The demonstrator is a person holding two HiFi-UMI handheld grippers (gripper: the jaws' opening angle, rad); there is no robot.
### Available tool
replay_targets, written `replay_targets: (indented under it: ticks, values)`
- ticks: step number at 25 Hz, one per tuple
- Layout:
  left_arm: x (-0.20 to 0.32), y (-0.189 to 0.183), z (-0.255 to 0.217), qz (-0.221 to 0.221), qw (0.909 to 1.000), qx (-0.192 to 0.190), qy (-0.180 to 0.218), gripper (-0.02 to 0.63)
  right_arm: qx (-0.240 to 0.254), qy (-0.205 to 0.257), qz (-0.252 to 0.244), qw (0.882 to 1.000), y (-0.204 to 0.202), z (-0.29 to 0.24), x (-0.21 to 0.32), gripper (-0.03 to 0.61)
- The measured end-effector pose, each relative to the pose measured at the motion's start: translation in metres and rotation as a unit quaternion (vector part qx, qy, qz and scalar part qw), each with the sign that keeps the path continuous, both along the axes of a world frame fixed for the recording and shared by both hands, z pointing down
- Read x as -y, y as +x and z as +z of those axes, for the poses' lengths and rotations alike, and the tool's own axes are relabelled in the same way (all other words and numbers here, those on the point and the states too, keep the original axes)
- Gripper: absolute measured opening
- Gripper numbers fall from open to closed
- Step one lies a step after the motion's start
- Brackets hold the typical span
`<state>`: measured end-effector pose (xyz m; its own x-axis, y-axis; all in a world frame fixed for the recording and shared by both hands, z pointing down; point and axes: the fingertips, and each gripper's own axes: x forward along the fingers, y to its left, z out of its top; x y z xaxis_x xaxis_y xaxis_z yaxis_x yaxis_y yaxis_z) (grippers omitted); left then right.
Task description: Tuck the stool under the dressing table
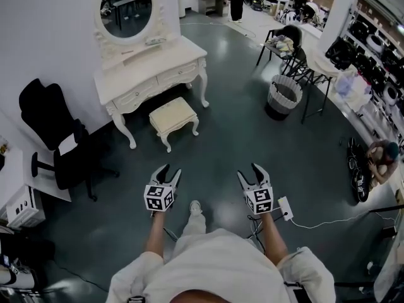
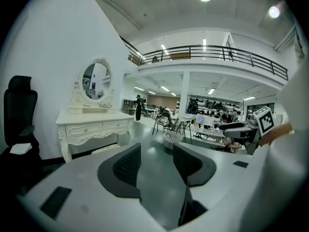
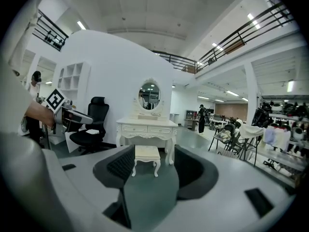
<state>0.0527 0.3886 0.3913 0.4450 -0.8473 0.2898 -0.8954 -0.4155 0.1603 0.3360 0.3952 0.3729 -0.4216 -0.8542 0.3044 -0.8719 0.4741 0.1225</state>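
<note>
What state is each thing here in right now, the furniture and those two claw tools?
Stool: upright, out in front of the dressing table, not tucked under.
Dressing table drawers: shut.
Left gripper: jaws apart, empty.
Right gripper: jaws apart, empty.
Laundry basket: upright.

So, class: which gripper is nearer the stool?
Left. In the head view the left gripper is almost straight out from the stool; the right gripper sits level with it but further to the side. Neither touches the stool.
</note>
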Motion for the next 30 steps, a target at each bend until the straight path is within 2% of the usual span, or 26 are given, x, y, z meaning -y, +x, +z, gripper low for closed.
replay_targets:
  ticks: [19, 30]
  values:
    - [0.195, -0.051, -0.011, 0.015, 0.9999, -0.006, 0.004, 0.202, 0.002, 0.002, 0.021, 1.000, -0.052, -0.009, 0.184, 0.238]
    - [0.263, -0.070, -0.010, 0.026, 0.9996, -0.007, 0.008, 0.202, -0.008, 0.003, 0.036, 0.999, -0.064, -0.006, 0.246, 0.230]
